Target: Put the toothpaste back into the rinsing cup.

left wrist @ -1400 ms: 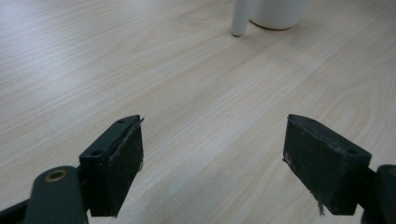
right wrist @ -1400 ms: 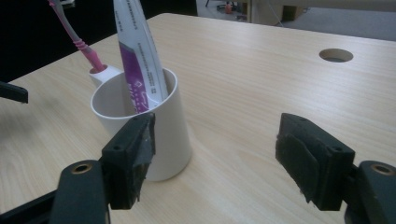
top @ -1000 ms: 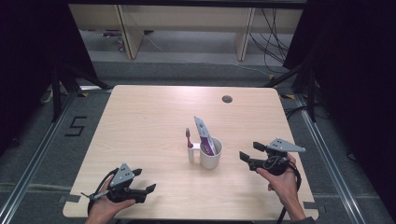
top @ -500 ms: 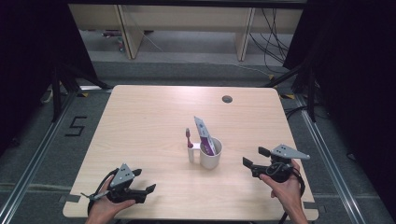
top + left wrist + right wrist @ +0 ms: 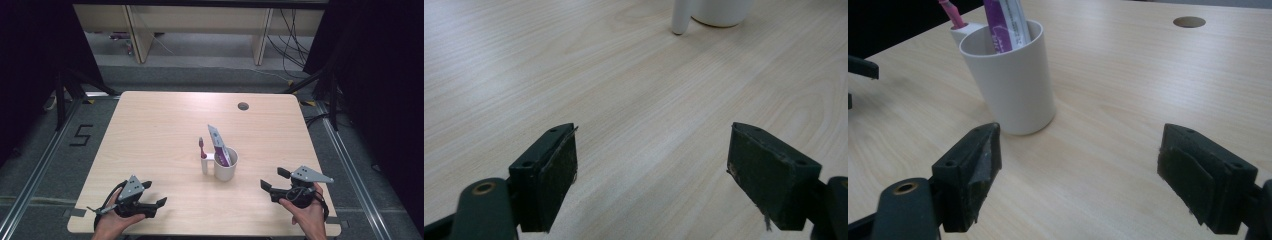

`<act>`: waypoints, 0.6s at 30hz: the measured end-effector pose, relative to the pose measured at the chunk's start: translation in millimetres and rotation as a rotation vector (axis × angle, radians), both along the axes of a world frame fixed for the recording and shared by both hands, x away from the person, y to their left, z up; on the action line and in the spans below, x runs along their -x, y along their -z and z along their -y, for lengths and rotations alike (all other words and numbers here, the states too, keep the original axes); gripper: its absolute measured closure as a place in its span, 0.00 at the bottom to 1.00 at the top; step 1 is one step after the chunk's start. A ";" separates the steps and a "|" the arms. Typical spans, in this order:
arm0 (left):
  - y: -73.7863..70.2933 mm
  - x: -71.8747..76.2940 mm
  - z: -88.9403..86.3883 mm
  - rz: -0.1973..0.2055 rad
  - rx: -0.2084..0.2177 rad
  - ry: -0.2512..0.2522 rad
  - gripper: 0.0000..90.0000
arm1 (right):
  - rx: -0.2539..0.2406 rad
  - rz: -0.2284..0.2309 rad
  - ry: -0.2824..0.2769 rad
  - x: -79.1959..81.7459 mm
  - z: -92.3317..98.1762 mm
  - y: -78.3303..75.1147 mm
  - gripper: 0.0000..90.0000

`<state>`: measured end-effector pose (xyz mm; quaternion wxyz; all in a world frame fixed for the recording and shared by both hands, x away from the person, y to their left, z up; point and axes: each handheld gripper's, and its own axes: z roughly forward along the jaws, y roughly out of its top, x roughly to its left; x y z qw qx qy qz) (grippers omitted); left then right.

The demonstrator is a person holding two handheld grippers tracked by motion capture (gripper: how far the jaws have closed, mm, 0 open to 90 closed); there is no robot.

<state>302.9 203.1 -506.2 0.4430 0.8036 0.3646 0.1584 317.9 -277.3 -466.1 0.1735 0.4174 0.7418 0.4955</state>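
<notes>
A white cup (image 5: pixel 226 167) stands near the middle of the table, with a purple-and-white tube (image 5: pixel 219 144) leaning in it. A pink toothbrush (image 5: pixel 202 147) stands in the slim white holder (image 5: pixel 204 165) on the cup's left side. My left gripper (image 5: pixel 154 194) rests at the front left, open and empty, pointing toward the cup (image 5: pixel 722 10). My right gripper (image 5: pixel 272 178) is at the front right. Its jaws have just been opening and stand wide with nothing between them. Just beyond its jaws (image 5: pixel 1080 175) are the cup (image 5: pixel 1010 80), tube (image 5: pixel 1005 22) and toothbrush (image 5: pixel 950 11).
The light wooden table (image 5: pixel 165 130) has a round cable hole (image 5: pixel 243 106) near its far edge. Dark floor with rails surrounds the table, and shelving stands behind it. The left gripper's tip (image 5: pixel 860 67) shows at the left edge of the right gripper view.
My right hand has drawn back toward the table's front edge, away from the cup. The left hand has stayed put.
</notes>
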 end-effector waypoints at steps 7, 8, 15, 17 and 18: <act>0.0 -0.1 0.8 -0.002 0.000 0.001 0.22 | 0.035 0.018 -0.030 7.2 1.9 7.8 0.19; 0.0 -0.1 0.8 -0.002 0.000 0.001 0.22 | 0.035 0.018 -0.030 7.2 1.9 7.8 0.19; -0.3 0.0 1.0 0.001 0.004 0.001 0.22 | 0.041 -0.036 -0.032 16.7 2.9 13.4 0.19; 0.1 -0.2 1.1 0.001 0.008 0.001 0.22 | 0.063 -0.025 -0.045 17.2 5.8 15.0 0.19; 0.3 -0.3 1.3 0.001 0.012 -0.001 0.22 | 0.068 -0.024 -0.040 18.0 6.3 15.9 0.19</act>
